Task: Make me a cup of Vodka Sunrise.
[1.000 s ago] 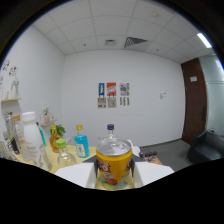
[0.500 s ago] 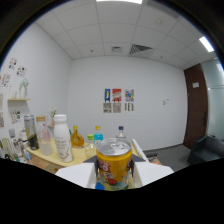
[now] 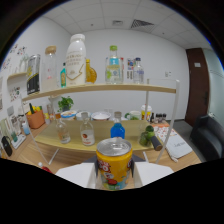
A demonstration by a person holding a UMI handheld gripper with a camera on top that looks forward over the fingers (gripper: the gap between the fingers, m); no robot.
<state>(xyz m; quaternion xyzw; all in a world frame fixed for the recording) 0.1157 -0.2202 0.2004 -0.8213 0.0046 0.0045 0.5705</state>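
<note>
Yellow metal can (image 3: 114, 163), cylindrical, shiny silver top with pull tab, printed label, sits clamped between white flat fingers (image 3: 75, 175) of tool (image 3: 114, 176); both fingers press can's sides. Tool level, pointing straight at two-tier wooden shelf (image 3: 150, 89) on thin white posts. Upper tier: tall white plastic bottle (image 3: 76, 60), clear bottles beside it. Lower tier: blue bottle (image 3: 118, 129) just beyond can, small glass bottles, bowls, potted plant (image 3: 65, 104). Wooden tabletop (image 3: 30, 150) below.
</note>
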